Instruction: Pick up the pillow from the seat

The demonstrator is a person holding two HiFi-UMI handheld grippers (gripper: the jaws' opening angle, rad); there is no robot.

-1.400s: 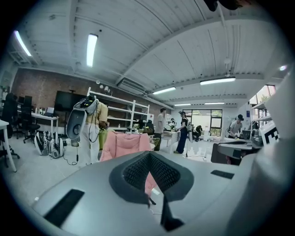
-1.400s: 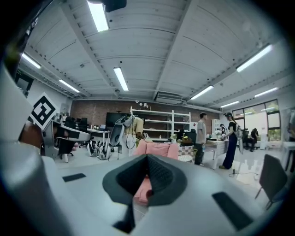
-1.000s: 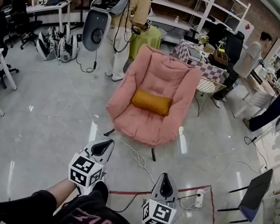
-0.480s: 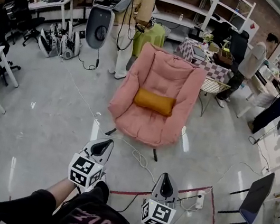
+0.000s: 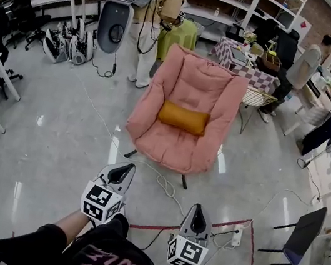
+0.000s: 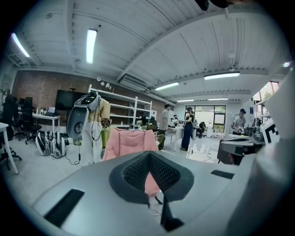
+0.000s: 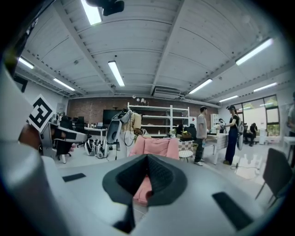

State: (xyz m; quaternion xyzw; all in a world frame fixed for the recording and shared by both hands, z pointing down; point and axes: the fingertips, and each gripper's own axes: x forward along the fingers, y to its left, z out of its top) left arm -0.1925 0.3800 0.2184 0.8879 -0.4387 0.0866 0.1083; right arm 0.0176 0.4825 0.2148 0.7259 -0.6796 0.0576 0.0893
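Ahead of us the chair (image 5: 190,82) has drawn slightly nearer; our left gripper (image 5: 122,170) and right gripper (image 5: 196,212), jaws pressed together on nothing, remain well short of the pillow (image 5: 183,117).

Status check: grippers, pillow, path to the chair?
Left gripper and right gripper shut, empty. Orange pillow on pink armchair seat, untouched, well ahead. White cable loops on the floor between.

Orange pillow (image 5: 183,117) lies across the seat of the pink armchair (image 5: 190,79), untouched, with left gripper (image 5: 125,168) and right gripper (image 5: 197,210) low in frame, jaws together, well short of it, white cable (image 5: 165,186) on the floor (image 5: 56,141) between.
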